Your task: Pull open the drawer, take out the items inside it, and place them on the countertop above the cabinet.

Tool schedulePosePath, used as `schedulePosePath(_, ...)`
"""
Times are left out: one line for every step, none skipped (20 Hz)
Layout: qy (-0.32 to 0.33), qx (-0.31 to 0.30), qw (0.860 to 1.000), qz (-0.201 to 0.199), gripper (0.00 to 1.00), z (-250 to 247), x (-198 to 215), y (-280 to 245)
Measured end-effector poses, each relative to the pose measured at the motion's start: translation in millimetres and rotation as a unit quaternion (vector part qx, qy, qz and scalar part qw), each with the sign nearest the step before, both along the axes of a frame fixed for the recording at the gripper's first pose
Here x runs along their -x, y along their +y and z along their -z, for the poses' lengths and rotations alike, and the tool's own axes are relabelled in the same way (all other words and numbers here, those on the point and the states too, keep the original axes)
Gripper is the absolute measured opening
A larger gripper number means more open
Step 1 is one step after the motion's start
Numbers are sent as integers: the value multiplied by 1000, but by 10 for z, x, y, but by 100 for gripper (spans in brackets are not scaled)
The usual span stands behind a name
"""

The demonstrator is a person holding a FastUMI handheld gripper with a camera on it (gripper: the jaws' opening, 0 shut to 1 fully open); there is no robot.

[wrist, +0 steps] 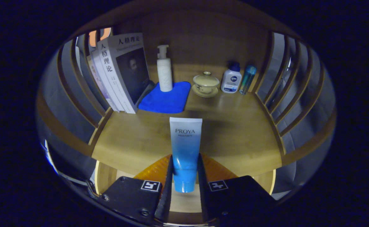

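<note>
Tube of face wash, blue fading to white, stands cap-down between the two fingers of the gripper, which are closed against its lower sides and appear to have a firm hold on it. Behind and below the fingers something orange shows, and under that the pale inside of the drawer, open beneath the front edge of the countertop. So the tube is out of the drawer and held over the near edge of the wooden top, its crimped end upward.

Farther in, the top is bare wood for a stretch, then things line the back: a blue cloth with a white pump bottle standing on it, a row of books leaning at the left, a small lidded cup on its saucer, and beyond that a white bottle with a slim blue-green one just beside it. Slatted rails close both sides.

The risk I see is in the putting down. A soft tube gripped low (and tall above the grip) may tip forward or slide when the fingers let go, and if it is released too near the edge it could drop back into the drawer. Set too far in, it might knock the cup or the pump bottle. The bare middle looks the safest spot.
</note>
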State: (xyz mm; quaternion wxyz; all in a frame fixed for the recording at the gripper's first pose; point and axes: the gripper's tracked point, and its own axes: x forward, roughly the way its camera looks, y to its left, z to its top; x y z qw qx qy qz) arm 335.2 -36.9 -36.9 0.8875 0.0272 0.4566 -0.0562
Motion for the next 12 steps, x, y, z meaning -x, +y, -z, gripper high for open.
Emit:
schedulePosePath(2,-4,1000,2,42,41,-39,4)
schedulePosePath(2,-5,1000,5,42,101,-88,3)
schedulePosePath(3,-6,1000,6,42,141,-130,-10)
schedulePosePath(3,-2,1000,7,42,178,-164,-26)
schedulePosePath(5,2,1000,9,42,206,-169,-56)
schedulePosePath(-5,-3,1000,11,45,191,-202,-30)
schedulePosePath(-16,-8,1000,7,47,161,-233,20)
schedulePosePath(-27,-3,1000,4,49,126,-237,18)
schedulePosePath(-36,1,999,1,52,82,-233,19)
schedulePosePath(-42,3,999,0,52,42,-212,39)
schedulePosePath(-45,3,999,-3,52,5,-178,55)
schedulePosePath(-48,2,999,-6,52,-33,-137,84)
